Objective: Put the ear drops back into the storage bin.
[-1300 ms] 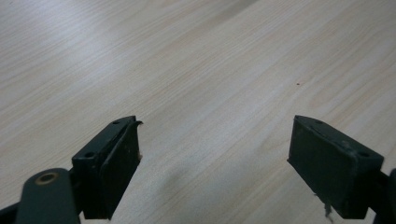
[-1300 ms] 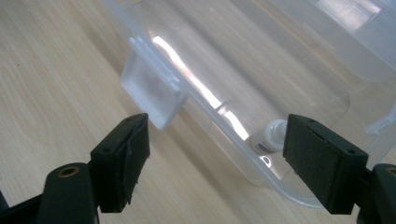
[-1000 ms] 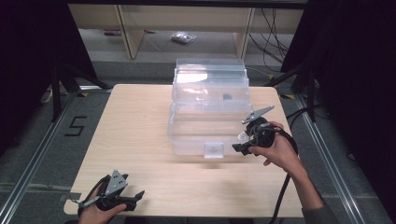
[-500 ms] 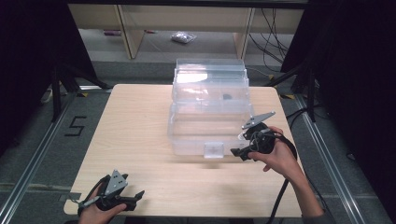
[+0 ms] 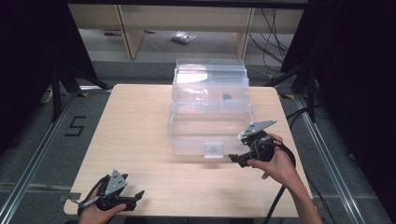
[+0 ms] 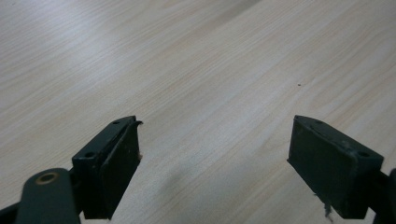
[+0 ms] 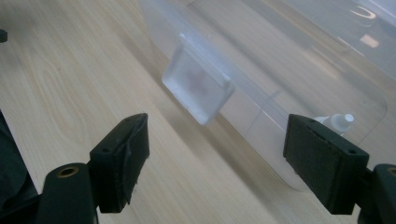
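Observation:
A clear plastic storage box point(image 5: 210, 116) with a lid stands in the middle of the wooden table point(image 5: 135, 130), its front latch point(image 5: 214, 150) facing me. In the right gripper view the frosted latch point(image 7: 198, 86) hangs a little ahead of the open jaws, with the box wall point(image 7: 289, 93) behind it. My right gripper point(image 5: 235, 159) is held just right of the latch, open, with nothing between its pads. My left gripper point(image 5: 134, 197) rests open at the table's near left corner; its jaws frame bare wood point(image 6: 210, 93).
Inside the box a small dark object point(image 5: 227, 97) lies at the back right, and a small white capped piece point(image 7: 337, 121) shows through the wall. Shelving point(image 5: 187, 23) stands beyond the table. A cable point(image 5: 275, 205) trails from the right gripper.
The right gripper has shifted slightly toward the box's front latch. The left gripper has stayed put.

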`<state>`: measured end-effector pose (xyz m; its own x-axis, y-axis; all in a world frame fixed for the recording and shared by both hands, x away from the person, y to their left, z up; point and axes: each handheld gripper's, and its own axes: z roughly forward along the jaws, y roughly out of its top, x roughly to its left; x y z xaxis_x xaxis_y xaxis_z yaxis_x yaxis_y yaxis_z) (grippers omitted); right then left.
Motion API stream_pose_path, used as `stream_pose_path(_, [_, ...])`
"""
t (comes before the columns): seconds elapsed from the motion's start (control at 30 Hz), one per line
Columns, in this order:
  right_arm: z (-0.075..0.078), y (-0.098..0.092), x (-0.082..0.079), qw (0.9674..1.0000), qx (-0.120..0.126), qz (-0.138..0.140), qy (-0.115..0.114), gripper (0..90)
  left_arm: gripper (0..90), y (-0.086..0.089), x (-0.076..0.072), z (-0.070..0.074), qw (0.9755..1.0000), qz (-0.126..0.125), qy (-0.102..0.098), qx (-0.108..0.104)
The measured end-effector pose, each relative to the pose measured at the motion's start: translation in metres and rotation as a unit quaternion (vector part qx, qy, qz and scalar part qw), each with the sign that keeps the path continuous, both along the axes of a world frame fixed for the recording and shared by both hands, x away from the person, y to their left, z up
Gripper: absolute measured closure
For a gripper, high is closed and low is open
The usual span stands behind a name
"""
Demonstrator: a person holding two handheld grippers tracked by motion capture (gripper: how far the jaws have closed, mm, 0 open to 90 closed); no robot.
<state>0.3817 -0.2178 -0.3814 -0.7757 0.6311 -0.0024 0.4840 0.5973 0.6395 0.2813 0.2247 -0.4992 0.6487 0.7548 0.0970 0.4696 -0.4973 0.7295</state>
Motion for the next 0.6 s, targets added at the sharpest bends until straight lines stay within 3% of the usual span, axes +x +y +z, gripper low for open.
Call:
stream_pose_path(0.03, [-0.002, 0.000, 0.000, 0.9999, 0.009, 0.002, -0.010, 23.5, 16.0, 0.000, 0.000, 0.000, 1.0000, 0.000, 0.000, 0.000])
stream_pose_path(0.1, [-0.001, 0.000, -0.005, 0.9999, 0.013, -0.006, 0.001, 23.1, 16.0, 0.000, 0.000, 0.000, 1.0000, 0.000, 0.000, 0.000])
stream_pose_path(0.13, [-0.002, -0.001, -0.005, 0.9998, 0.013, 0.008, -0.014, 22.6, 16.0, 0.000, 0.000, 0.000, 1.0000, -0.001, -0.001, 0.000])
stream_pose_path(0.2, [-0.003, -0.001, -0.008, 0.9997, 0.018, 0.002, -0.018, 22.2, 16.0, 0.000, 0.000, 0.000, 1.0000, 0.000, -0.001, 0.000])
stream_pose_path(0.3, [-0.003, -0.002, -0.013, 0.9998, 0.018, 0.001, -0.011, 21.8, 16.0, 0.000, 0.000, 0.000, 1.0000, 0.000, -0.001, 0.001])
stream_pose_path(0.43, [-0.005, -0.003, -0.016, 0.9996, 0.017, 0.008, -0.023, 21.8, 16.0, 0.000, 0.000, 0.000, 1.0000, 0.000, -0.002, 0.000])
stream_pose_path(0.5, [-0.006, -0.003, -0.020, 0.9996, 0.021, 0.001, -0.016, 21.9, 16.0, 0.000, 0.000, 0.000, 1.0000, -0.001, -0.002, 0.000])
stream_pose_path(0.53, [-0.008, -0.003, -0.021, 0.9994, 0.024, -0.003, -0.025, 21.9, 16.0, 0.000, 0.000, 0.000, 1.0000, 0.000, -0.001, 0.000])
stream_pose_path(0.57, [-0.007, -0.003, -0.022, 0.9996, 0.024, 0.001, -0.015, 21.9, 16.0, 0.001, 0.000, 0.000, 1.0000, -0.001, 0.000, 0.005])
stream_pose_path(0.6, [-0.009, -0.003, -0.023, 0.9992, 0.030, -0.002, -0.026, 21.7, 16.0, 0.001, 0.001, 0.000, 1.0000, -0.001, 0.000, 0.007])
